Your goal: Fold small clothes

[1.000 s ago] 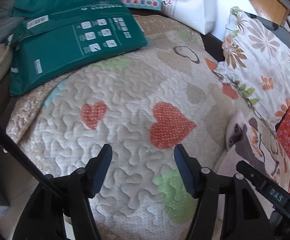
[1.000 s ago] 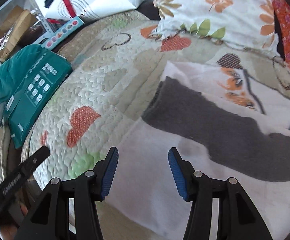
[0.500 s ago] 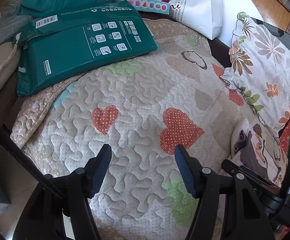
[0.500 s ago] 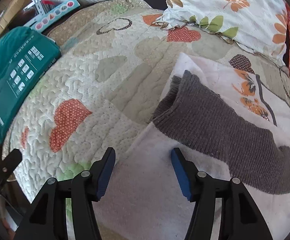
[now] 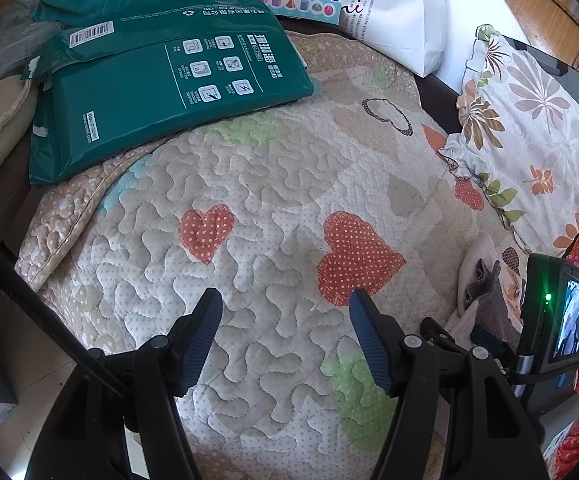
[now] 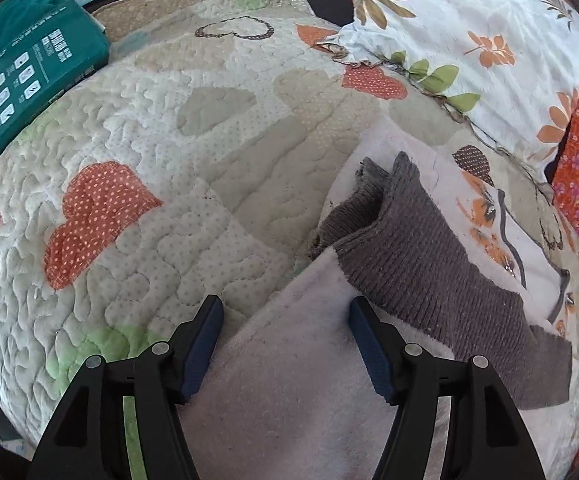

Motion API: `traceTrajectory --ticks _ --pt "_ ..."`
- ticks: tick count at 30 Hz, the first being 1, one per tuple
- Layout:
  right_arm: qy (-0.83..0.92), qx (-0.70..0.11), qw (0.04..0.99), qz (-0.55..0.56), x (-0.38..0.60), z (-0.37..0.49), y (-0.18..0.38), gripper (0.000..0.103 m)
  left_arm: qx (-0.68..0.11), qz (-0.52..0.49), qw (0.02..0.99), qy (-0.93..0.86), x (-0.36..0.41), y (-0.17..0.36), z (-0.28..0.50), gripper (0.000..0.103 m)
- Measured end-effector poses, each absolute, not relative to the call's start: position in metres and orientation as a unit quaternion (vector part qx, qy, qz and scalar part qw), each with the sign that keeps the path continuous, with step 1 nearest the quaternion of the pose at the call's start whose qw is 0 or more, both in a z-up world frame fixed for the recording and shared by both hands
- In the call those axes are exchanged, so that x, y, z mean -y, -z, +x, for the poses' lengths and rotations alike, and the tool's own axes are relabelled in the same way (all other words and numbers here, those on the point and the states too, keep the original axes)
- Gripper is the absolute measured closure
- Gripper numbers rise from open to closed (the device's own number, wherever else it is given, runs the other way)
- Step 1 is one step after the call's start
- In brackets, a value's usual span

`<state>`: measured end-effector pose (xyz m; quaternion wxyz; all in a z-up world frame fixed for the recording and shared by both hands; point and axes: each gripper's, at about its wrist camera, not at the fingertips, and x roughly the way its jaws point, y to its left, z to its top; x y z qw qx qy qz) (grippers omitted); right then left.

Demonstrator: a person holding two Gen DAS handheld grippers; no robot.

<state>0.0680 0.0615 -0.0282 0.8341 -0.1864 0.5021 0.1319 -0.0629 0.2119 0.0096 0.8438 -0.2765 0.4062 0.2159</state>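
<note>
Where the green package (image 5: 161, 80) lies, a heart-patterned quilt (image 5: 273, 184) covers the bed.

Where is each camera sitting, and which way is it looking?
Left wrist view: sits on the left gripper, looking forward and down at the quilt and green pack; its open jaws show, empty, with the right gripper at the edge.
Right wrist view: sits on the right gripper, looking down at the white garment with its grey cuff; its open jaws show over the garment.
Both share the quilt, green pack, floral pillow and garment.
</note>
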Motion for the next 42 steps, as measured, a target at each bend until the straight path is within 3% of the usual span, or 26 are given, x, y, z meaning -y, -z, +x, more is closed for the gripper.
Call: traceTrajectory --ticks 2,3,9,18,25,34,42 --pt "-0.116 -0.491 0.840 -0.200 -0.062 0.066 0.028 0.055 -0.404 -0.284 0.842 -0.219 -0.215 -0.009 -0.065 0.038" --pt "-0.110 -0.485 0.842 -0.208 -0.063 0.064 0.028 0.071 -0.403 -0.288 0.840 -0.221 -0.216 -0.009 -0.066 0.038" --pt "-0.131 -0.479 0.849 -0.179 -0.041 0.062 0.015 0.088 -0.398 -0.287 0.840 -0.233 -0.217 -0.008 -0.068 0.038" --pt "-0.164 -0.466 0.870 0.013 0.058 0.072 -0.050 0.092 -0.419 -0.244 0.844 -0.230 -0.191 -0.004 -0.057 0.038" --pt "-0.127 -0.429 0.885 0.128 0.202 0.059 -0.077 0.093 -0.446 -0.216 0.848 -0.190 -0.150 0.000 -0.043 0.037" --pt "-0.053 -0.421 0.878 0.220 0.352 0.017 -0.044 0.093 -0.470 -0.181 0.858 -0.104 -0.069 0.001 -0.032 0.036" --pt "-0.055 -0.437 0.860 0.257 0.397 -0.018 -0.004 0.093 -0.475 -0.148 0.867 0.035 0.019 -0.005 -0.031 0.036"
